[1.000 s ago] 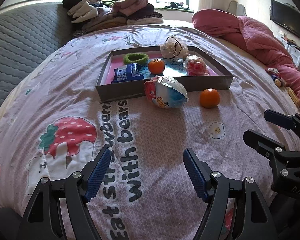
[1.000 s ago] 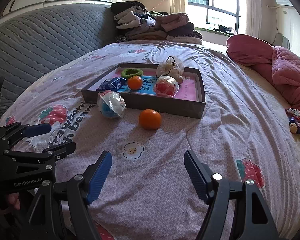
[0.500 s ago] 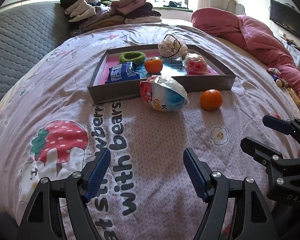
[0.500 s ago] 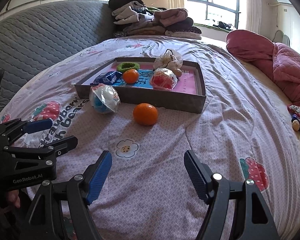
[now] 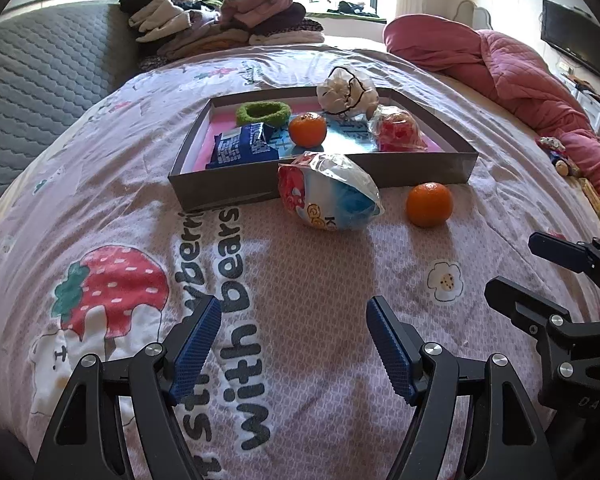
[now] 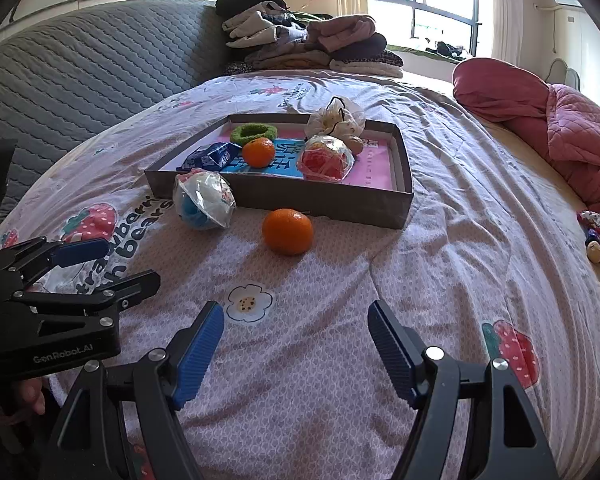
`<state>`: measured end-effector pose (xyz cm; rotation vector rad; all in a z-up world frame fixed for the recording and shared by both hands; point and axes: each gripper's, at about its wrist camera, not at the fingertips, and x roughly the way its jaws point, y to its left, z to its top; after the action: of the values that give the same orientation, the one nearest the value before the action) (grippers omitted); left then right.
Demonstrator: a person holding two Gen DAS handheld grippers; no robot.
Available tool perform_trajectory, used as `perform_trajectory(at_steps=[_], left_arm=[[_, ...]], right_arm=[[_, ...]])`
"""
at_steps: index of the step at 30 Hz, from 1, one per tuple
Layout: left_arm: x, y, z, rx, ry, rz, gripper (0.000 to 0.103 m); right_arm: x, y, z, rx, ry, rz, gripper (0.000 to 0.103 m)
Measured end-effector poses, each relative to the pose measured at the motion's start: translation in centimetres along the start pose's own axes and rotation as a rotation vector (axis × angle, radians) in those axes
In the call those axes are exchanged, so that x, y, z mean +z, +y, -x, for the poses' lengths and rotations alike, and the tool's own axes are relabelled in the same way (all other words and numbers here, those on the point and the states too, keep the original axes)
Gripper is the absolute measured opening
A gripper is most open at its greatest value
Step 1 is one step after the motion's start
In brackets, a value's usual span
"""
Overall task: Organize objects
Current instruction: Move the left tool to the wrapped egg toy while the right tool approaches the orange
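Note:
A grey shallow box (image 5: pixel 320 190) (image 6: pixel 320 204) lies on the bed. It holds a green ring (image 5: pixel 262 112), a blue packet (image 5: pixel 242 146), a tangerine (image 5: pixel 307 129), a red wrapped toy (image 5: pixel 398 130) and a white bundle (image 5: pixel 346 90). In front of it lie a blue-and-white wrapped egg toy (image 5: pixel 332 196) (image 6: pixel 204 200) and a loose tangerine (image 5: pixel 429 204) (image 6: pixel 287 231). My left gripper (image 5: pixel 294 340) (image 6: pixel 108 264) is open, short of the egg toy. My right gripper (image 6: pixel 296 344) (image 5: pixel 520 264) is open, short of the loose tangerine. Neither holds anything.
The pink printed bedsheet (image 5: pixel 300 280) covers the bed. A grey quilted headboard (image 6: pixel 80 80) is at the left, folded clothes (image 6: pixel 308 44) at the far end, a pink quilt (image 6: pixel 560 132) at the right. Small toys (image 6: pixel 598 236) lie at the right edge.
Both grippers have edged forward, so the box, egg toy and loose tangerine appear slightly nearer. Both stay open and empty.

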<state>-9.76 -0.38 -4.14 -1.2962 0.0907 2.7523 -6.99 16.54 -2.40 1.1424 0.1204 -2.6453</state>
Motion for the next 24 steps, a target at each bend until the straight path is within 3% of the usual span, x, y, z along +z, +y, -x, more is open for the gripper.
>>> perform_trajectory(at_steps=[24], left_arm=[[2.0,0.3,-2.6,0.011,0.001,0.006,0.076]], right_arm=[[1.3,-0.4,-1.8,-0.005,0.022,0.013,0.074]])
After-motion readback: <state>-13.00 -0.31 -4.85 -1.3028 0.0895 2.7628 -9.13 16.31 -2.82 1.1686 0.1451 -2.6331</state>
